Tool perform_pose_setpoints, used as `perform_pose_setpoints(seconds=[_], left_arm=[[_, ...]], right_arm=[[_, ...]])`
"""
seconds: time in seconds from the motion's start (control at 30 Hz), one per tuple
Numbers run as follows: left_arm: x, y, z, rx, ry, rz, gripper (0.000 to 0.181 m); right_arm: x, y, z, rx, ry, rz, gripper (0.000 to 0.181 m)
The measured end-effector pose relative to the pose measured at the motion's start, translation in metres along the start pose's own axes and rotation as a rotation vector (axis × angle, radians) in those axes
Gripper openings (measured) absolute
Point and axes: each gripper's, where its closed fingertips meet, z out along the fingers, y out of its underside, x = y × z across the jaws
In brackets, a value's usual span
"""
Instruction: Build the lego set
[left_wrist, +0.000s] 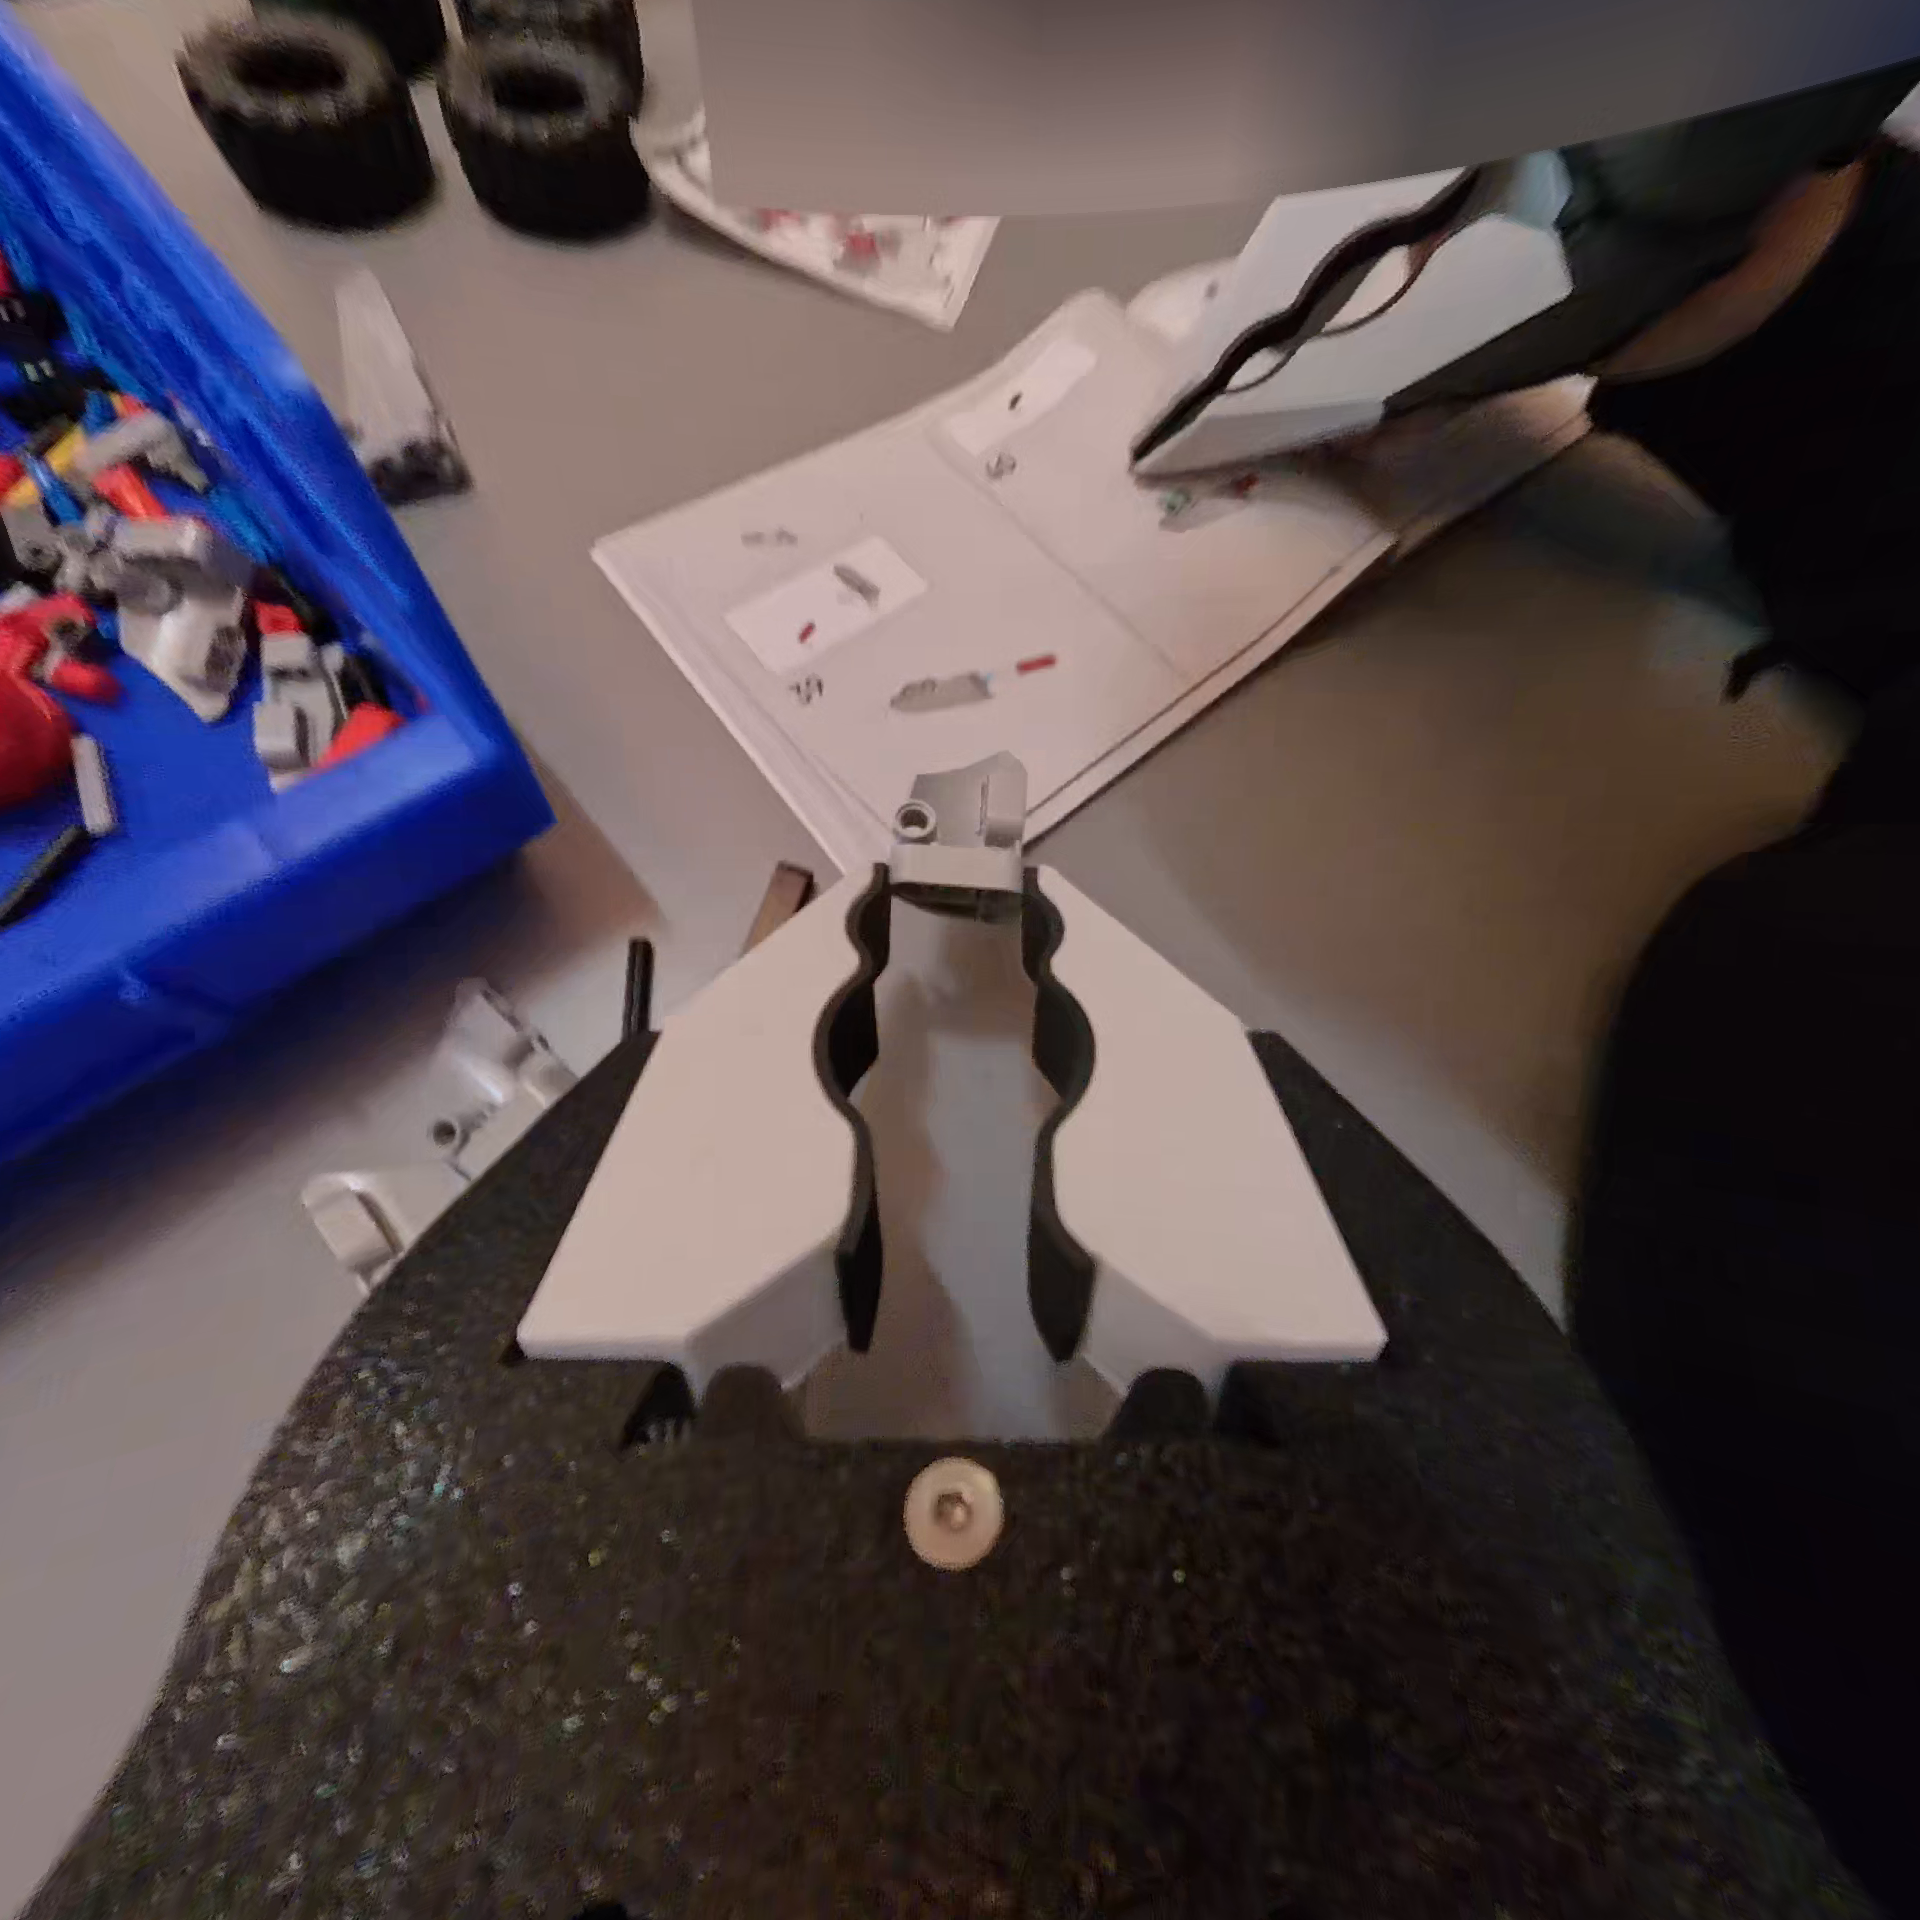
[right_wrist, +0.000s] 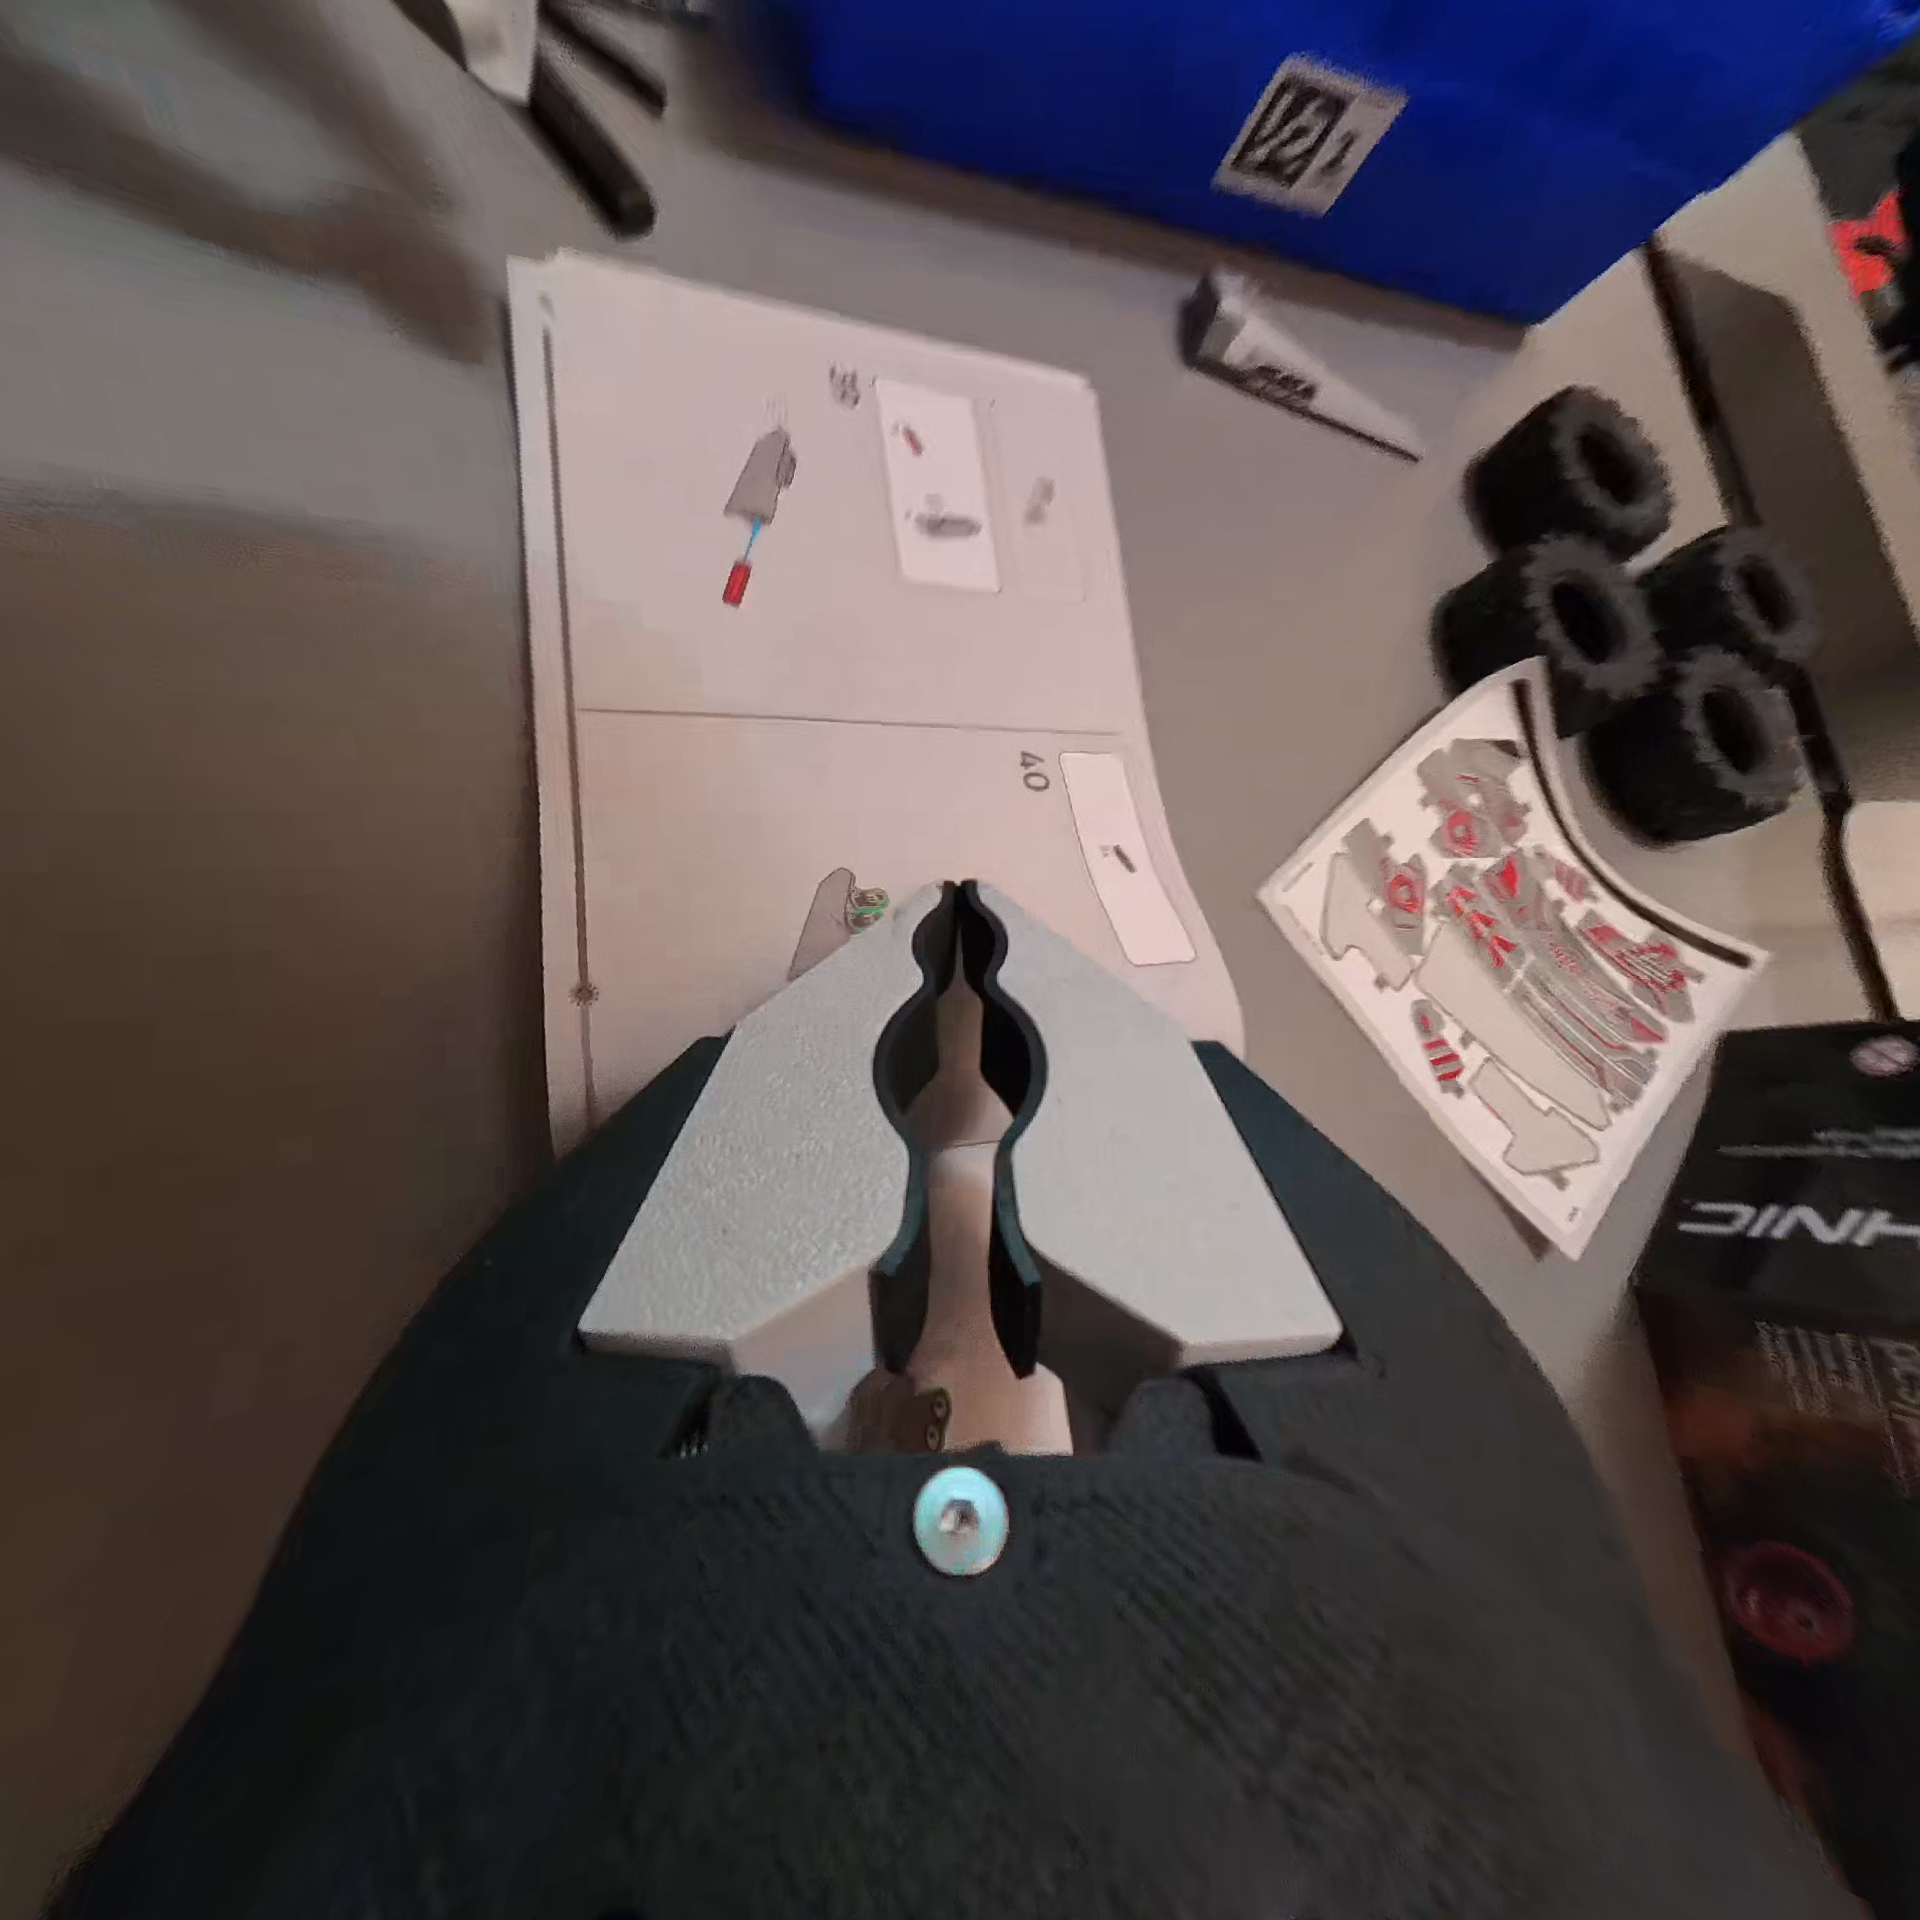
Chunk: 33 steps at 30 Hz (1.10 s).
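Observation:
My left gripper (left_wrist: 956, 881) is shut on a light grey lego panel piece (left_wrist: 961, 821), pinched at the fingertips and held above the near corner of the open instruction booklet (left_wrist: 935, 582). My right gripper (right_wrist: 957, 889) is shut with nothing between its tips, its pads meeting above the booklet's page (right_wrist: 810, 665). It also shows in the left wrist view (left_wrist: 1143, 457), tips down on the booklet's right page. The blue parts bin (left_wrist: 312, 790) with red, grey and black lego pieces stands to the left.
Black tyres (right_wrist: 1621, 644) lie near a sticker sheet (right_wrist: 1507, 966) on the right. A dark box (right_wrist: 1808, 1351) stands at the right edge. Loose grey lego pieces (left_wrist: 488, 1081) lie on the table beside my left gripper. The bin also shows in the right wrist view (right_wrist: 1299, 135). Tip to tip, the grippers are about 15 centimetres apart.

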Motion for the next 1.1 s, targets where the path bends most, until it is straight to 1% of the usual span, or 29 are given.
perform_pose_setpoints(seconds=[0.07, 0.17, 0.3, 0.43, 0.67, 0.83, 0.97, 1.1], left_arm=[[-0.001, 0.012, 0.005, -0.052, -0.024, 0.03, 0.023], [0.001, 0.027, 0.01, -0.135, -0.015, 0.097, 0.023], [0.0, 0.037, 0.011, -0.152, 0.005, 0.159, 0.023], [0.004, 0.039, 0.009, -0.115, 0.041, 0.131, 0.025], [0.007, 0.042, 0.005, -0.105, 0.09, 0.13, 0.028], [0.008, 0.043, 0.005, -0.117, 0.083, 0.145, 0.029], [0.012, 0.045, 0.004, -0.141, 0.06, 0.175, 0.029], [0.018, 0.047, 0.003, -0.145, 0.031, 0.187, 0.028]], right_arm=[[-0.006, 0.003, 0.006, -0.029, -0.01, -0.046, 0.0], [-0.009, -0.002, 0.011, -0.015, -0.001, -0.119, 0.0], [-0.011, -0.005, 0.014, -0.018, 0.009, -0.171, 0.0], [-0.014, -0.007, 0.014, -0.005, -0.003, -0.18, 0.0], [-0.016, -0.006, 0.012, 0.021, -0.047, -0.145, 0.0], [-0.017, -0.005, 0.01, 0.026, -0.045, -0.156, 0.0], [-0.017, -0.006, 0.009, 0.037, -0.012, -0.177, 0.0], [-0.02, -0.008, -0.007, 0.058, -0.045, -0.152, 0.0]])
